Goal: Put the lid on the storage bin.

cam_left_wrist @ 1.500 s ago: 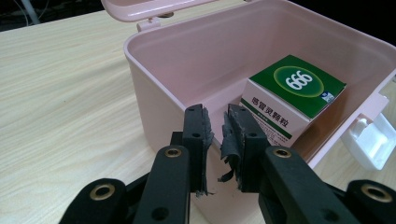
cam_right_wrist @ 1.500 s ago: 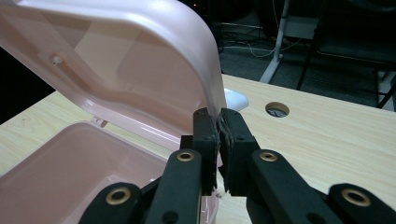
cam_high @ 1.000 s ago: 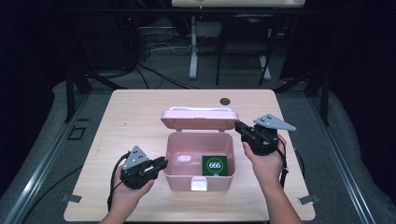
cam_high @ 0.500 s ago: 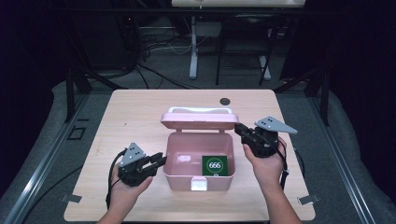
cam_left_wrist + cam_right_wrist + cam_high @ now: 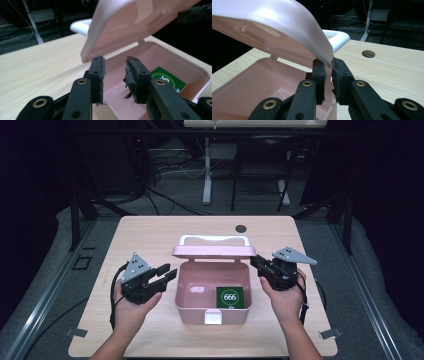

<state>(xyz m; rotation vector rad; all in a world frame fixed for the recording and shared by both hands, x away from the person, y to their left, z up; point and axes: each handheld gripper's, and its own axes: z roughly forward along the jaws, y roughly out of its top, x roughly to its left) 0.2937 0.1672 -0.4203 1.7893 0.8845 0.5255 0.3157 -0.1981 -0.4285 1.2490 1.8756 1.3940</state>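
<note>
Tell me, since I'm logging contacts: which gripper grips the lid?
The right gripper, pinching the pink lid's corner; the left gripper is open beside the box.

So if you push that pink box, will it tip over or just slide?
Probably slide: the pink box sits low and wide on the smooth wooden table. It looks light, thin plastic holding just a green card. Its raised lid might flop shut.

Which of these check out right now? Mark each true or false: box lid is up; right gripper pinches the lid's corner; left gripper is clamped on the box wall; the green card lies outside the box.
1. The pink box's lid is raised. True.
2. The right gripper pinches the lid's corner. True.
3. The left gripper clamps the box wall. False: jaws apart, holding nothing.
4. The green 666 card lies outside the pink box. False: it is inside.
</note>
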